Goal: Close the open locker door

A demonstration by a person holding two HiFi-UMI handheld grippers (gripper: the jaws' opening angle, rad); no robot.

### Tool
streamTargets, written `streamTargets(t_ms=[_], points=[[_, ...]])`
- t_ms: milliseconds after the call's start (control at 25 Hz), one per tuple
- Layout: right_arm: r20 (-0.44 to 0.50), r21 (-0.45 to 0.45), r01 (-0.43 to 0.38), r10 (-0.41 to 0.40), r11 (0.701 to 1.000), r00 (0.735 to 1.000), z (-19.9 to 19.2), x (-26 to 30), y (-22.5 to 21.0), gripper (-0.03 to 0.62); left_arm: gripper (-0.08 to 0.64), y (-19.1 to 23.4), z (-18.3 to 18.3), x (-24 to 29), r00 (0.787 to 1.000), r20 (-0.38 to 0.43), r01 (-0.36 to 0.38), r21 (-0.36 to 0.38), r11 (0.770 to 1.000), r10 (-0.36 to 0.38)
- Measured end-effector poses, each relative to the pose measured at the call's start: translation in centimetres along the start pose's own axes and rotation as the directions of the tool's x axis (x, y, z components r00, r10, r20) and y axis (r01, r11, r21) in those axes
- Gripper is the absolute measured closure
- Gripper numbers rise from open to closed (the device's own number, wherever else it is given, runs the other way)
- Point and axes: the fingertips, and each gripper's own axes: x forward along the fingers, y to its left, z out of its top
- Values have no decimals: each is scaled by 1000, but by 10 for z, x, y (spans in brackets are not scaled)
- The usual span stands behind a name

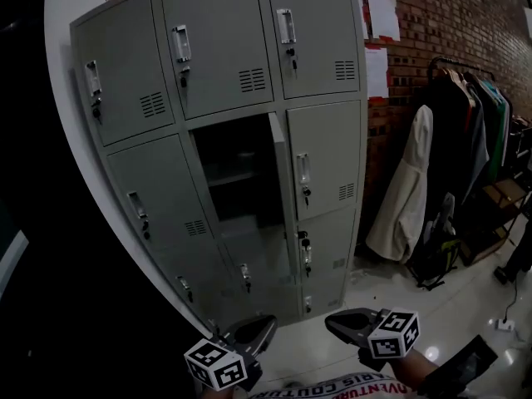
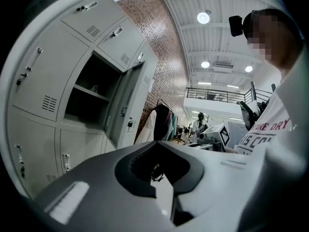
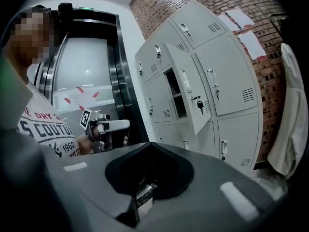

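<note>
The grey locker bank [image 1: 216, 48] stands ahead against a brick wall. Its middle door [image 1: 279, 173] is swung open toward me, showing a dark compartment [image 1: 237, 173] with a shelf. In the right gripper view the open door [image 3: 188, 98] has a key [image 3: 199, 103] hanging from its lock. It also shows in the left gripper view as the open door [image 2: 126, 108]. My left gripper [image 1: 268, 322] and right gripper [image 1: 331, 322] are held low, well short of the lockers. Both are shut on nothing, with tips meeting at left gripper [image 2: 157, 143] and right gripper [image 3: 152, 144].
A clothes rack [image 1: 465, 140] with dark coats and a white garment [image 1: 407, 189] stands right of the lockers. A bag [image 1: 436, 260] lies on the floor below it. Papers [image 1: 382, 15] hang on the brick wall. Steel lift doors [image 3: 87, 71] are left of the lockers.
</note>
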Motion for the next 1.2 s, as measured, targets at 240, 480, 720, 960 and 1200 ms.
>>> streamTargets(t_ms=[240,480,720,960,1200], points=[[49,-18,55,-54,998,997,56,33,-41,595,555,52,50,21,999,32,29,37,999,-30],[39,5,102,-102,995,994,58,55,-73,596,555,80,47,33,998,7,55,-3,998,-55],[136,-98,236,-222,967,966,120,59,-117,597,555,102,56,35,997,-3,76,2,997,-76],[209,-253,299,-250,920,945,185,80,-138,597,555,122,59,45,993,-13,118,5,993,-118],[237,-288,279,-215,916,948,208,111,-142,597,555,141,63,54,991,-22,134,10,991,-134]])
